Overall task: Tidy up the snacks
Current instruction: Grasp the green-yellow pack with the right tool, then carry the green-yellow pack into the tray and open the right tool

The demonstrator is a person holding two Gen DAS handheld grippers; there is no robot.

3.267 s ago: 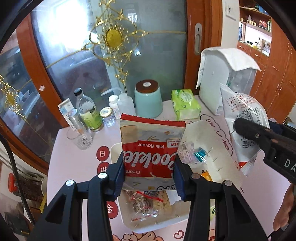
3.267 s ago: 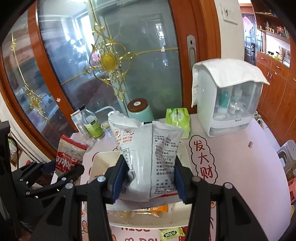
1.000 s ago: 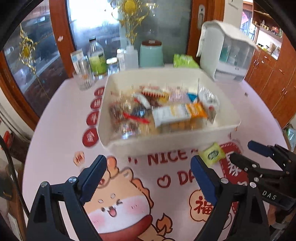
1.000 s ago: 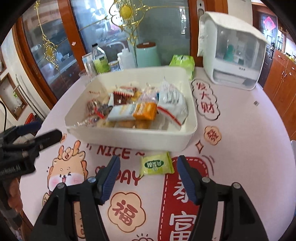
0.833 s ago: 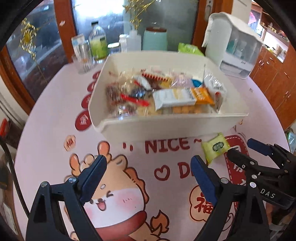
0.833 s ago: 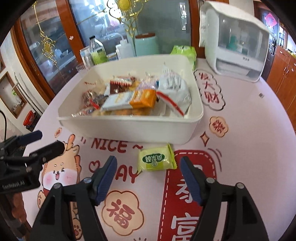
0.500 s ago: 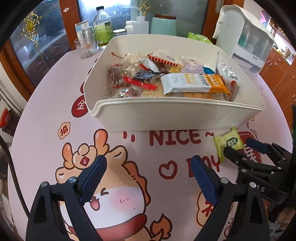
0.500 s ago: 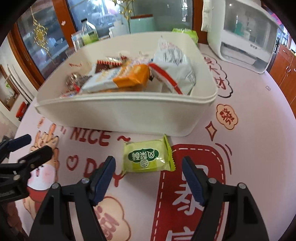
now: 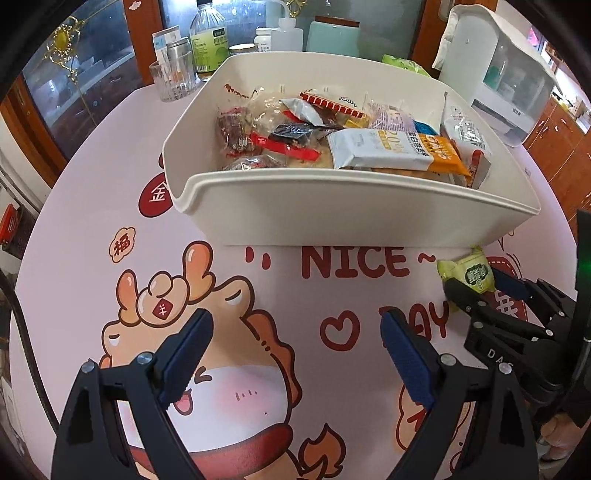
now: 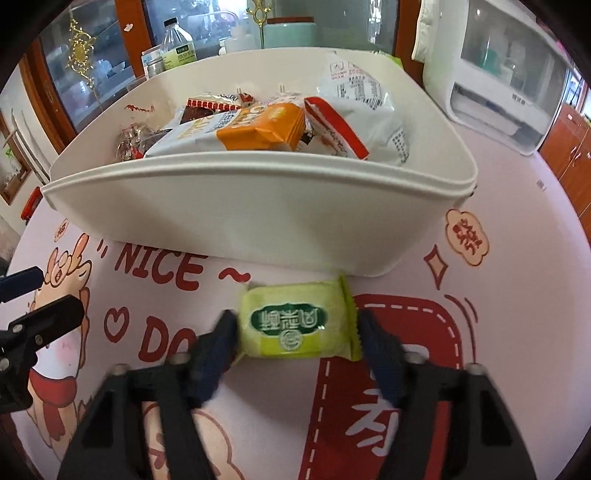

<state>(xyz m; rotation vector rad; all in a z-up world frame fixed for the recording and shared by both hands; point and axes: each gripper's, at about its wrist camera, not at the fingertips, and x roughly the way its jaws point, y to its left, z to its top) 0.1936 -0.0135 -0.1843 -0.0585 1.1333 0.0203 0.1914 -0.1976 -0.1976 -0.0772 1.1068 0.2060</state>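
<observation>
A small green snack packet (image 10: 295, 321) lies on the pink printed tablecloth just in front of the white bin (image 10: 240, 214). My right gripper (image 10: 297, 325) straddles it and its jaws are closing. The blue pads have reached the packet's two ends, and the packet lies flat and unsqueezed. The left wrist view shows the same packet (image 9: 467, 271) between the right gripper's (image 9: 480, 286) tips. The bin (image 9: 351, 181) holds several snack bags, among them a white-and-orange pack (image 9: 391, 147). My left gripper (image 9: 295, 325) stands open and empty over the cartoon deer print.
Behind the bin stand a ribbed glass (image 9: 173, 79), bottles (image 9: 207, 37) and a teal jar (image 9: 332, 35). A white dispenser box (image 9: 491, 62) sits at the back right. The round table's edge curves close on the left and right.
Both grippers dropped the big bags into the bin, then sank toward the table. The right gripper came down around the green packet and its jaws narrowed onto it.
</observation>
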